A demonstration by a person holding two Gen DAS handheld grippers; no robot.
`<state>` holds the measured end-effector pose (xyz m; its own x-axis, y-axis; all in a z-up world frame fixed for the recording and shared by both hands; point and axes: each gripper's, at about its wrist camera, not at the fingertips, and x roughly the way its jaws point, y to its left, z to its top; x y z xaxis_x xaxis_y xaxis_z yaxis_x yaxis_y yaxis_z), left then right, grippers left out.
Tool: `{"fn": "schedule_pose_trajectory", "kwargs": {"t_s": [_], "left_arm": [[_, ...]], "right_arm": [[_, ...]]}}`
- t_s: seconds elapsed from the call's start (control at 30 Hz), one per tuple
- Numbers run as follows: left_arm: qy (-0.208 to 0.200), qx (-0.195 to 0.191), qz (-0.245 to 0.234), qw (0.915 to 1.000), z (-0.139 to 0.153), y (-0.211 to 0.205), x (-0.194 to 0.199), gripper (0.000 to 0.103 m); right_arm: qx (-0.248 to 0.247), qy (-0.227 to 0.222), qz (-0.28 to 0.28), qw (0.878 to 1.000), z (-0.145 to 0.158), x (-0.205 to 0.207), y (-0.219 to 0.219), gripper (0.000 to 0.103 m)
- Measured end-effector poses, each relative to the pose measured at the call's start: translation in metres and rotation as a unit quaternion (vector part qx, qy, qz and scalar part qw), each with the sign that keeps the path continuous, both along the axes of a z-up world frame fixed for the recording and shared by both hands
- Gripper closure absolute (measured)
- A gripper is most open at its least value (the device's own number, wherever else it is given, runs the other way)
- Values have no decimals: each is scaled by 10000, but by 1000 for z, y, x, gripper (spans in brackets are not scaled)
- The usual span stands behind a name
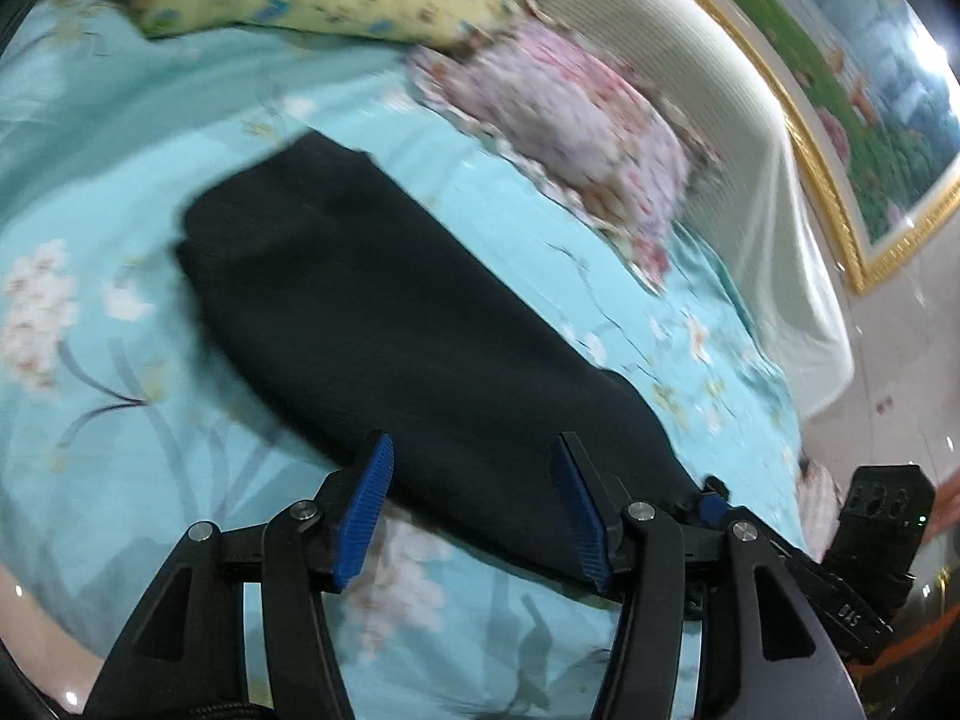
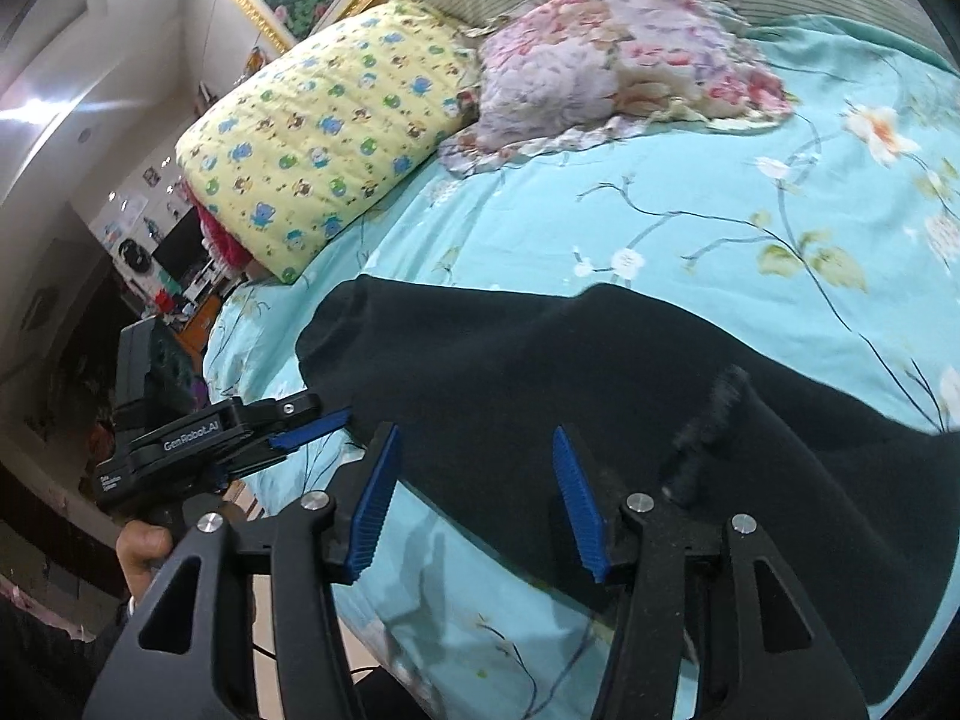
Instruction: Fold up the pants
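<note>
A: Blue-padded left gripper [image 1: 474, 504] nearest, jaws spread, nothing pinched; black fabric pants [image 1: 384, 324] lie lengthwise on the turquoise floral bedsheet [image 1: 90, 228].

B: Right view: right gripper [image 2: 474, 501] also spread, empty, above the same pants. They look folded into 1 long strip; crosswise folding seems left.
</note>
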<state>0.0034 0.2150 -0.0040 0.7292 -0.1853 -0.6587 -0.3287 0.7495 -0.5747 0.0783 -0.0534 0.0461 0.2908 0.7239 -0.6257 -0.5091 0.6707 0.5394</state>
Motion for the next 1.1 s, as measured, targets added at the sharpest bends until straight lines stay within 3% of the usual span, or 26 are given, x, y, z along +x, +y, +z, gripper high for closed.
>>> {"fn": "schedule_pose_trajectory", "kwargs": {"t_s": [0.3, 0.83, 1.1], "left_arm": [[95, -80, 696, 9975, -7, 34, -22, 39], [382, -322, 1013, 9936, -28, 65, -13, 37], [439, -362, 1042, 9929, -34, 71, 0, 34]], "right_arm": [[-142, -41, 449, 9989, 5, 12, 39, 46], [-275, -136, 1197, 9923, 9, 63, 113, 42], [-581, -156, 1858, 9807, -2, 98, 170, 42]]}}
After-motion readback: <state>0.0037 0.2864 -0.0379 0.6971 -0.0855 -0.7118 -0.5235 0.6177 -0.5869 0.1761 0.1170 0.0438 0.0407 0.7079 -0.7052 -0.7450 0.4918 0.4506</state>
